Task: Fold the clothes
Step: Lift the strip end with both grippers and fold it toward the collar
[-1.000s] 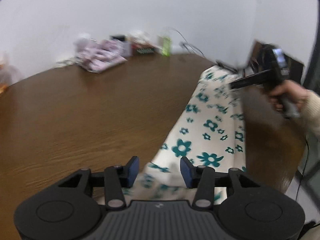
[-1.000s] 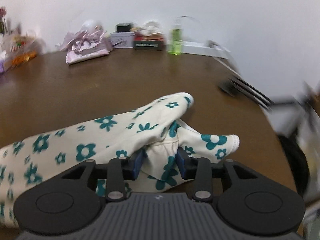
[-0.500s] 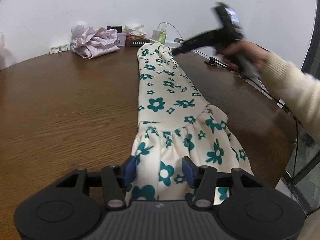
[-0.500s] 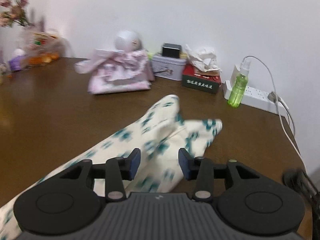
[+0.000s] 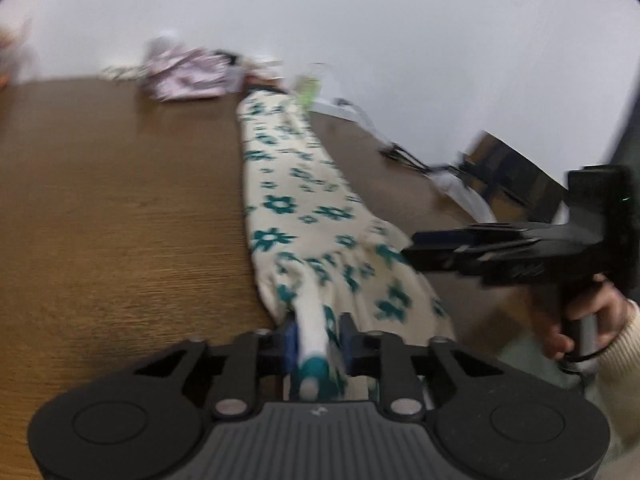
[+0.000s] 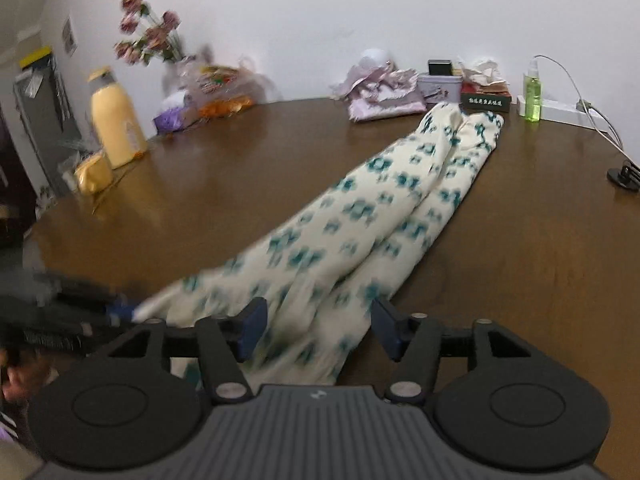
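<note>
Cream floral trousers (image 6: 360,216) lie stretched lengthwise along the brown worktop (image 6: 240,184), legs side by side. My left tool (image 5: 316,340) is clamped on the waist hem; my right tool (image 6: 318,326) hovers spread apart. I'd keep the hem taut and legs aligned. Box lettering is unreadable.

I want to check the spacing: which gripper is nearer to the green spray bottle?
Neither clearly. The left gripper and right gripper are both at the garment's near end; the green spray bottle stands beyond its far end.
</note>
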A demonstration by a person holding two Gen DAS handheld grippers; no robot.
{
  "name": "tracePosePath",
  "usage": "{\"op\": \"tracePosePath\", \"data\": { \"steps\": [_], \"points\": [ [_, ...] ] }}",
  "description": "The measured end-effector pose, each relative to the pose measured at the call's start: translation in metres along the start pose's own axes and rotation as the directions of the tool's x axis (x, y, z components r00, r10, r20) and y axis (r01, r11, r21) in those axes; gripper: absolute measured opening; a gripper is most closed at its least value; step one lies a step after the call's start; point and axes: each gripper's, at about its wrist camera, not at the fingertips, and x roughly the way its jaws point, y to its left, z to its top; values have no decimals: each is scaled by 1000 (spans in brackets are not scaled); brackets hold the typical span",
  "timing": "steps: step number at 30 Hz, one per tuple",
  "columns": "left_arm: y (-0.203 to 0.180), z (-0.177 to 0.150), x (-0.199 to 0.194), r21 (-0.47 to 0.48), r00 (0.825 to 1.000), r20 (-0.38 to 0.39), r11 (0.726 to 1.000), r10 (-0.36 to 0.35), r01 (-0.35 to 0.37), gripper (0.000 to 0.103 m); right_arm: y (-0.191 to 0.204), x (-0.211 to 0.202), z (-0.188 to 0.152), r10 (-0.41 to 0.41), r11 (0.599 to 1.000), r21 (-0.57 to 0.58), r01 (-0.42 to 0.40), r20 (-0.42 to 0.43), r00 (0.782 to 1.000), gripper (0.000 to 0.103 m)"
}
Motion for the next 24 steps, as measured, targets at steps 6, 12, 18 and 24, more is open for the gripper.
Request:
{"op": "tracePosePath", "data": {
  "steps": [6,12,18,24],
  "points": [
    [-2,-9,-15,95,993,-11,989,113,-112,48,20,-13,-32,-29,1000,7,28,17,999,57],
    [-14,-21,-1,48,996,-16,995,84,-83,12,40,-26,-65,-57,998,15,57,33,998,33],
    [-39,-38,-8,134,999,-38,991,15,-10,37,41,-42,-75,-25,998,52,23,37,999,17],
    [-53,-71,-42,562,999,27,826,24,-35,70,52,-95,-97,74,943,-331,-29,125,989,75]
  ]
}}
